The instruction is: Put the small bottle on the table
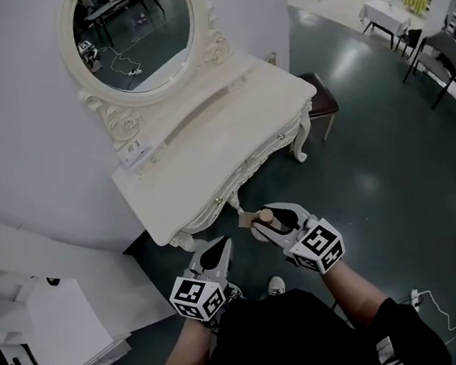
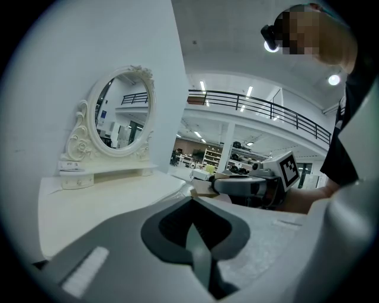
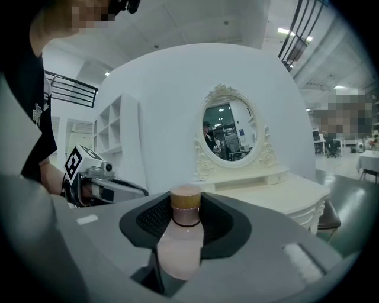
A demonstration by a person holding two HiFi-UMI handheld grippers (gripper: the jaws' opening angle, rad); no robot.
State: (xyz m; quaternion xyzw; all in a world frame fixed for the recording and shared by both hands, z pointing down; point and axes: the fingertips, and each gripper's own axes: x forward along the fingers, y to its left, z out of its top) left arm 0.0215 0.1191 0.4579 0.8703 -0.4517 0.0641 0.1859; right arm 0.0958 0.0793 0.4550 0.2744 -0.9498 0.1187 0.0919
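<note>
R gripper is gripping the small bottle: jaws are pressing on both sides of its pale pink body, w/ the tan cap sticking out past the pads. Prob. gripped low on the body so the neck and cap are staying free. Bottle is lying along the jaw line, so from the head view it's pointing cap-first at the table, nearly level, not upright. It's hanging in the air over the dark floor, just short of the table's front edge, touching nothing but the jaws.

L gripper is sitting beside it w/ jaws closed together, nothing btwn them. It's idling near the person's body, likely just keeping out of the way.

Further out, the cream dressing table is standing vs. the white wall, oval mirror above it. Top is looking bare apart from a small card near the back shelf, so room for set-down is plentiful.

Judging by this, carry phase is underway; next is reaching fwd over the edge, tipping the bottle base-down, then lowering. Risk: a bottle set down tilted could be rolling off.
</note>
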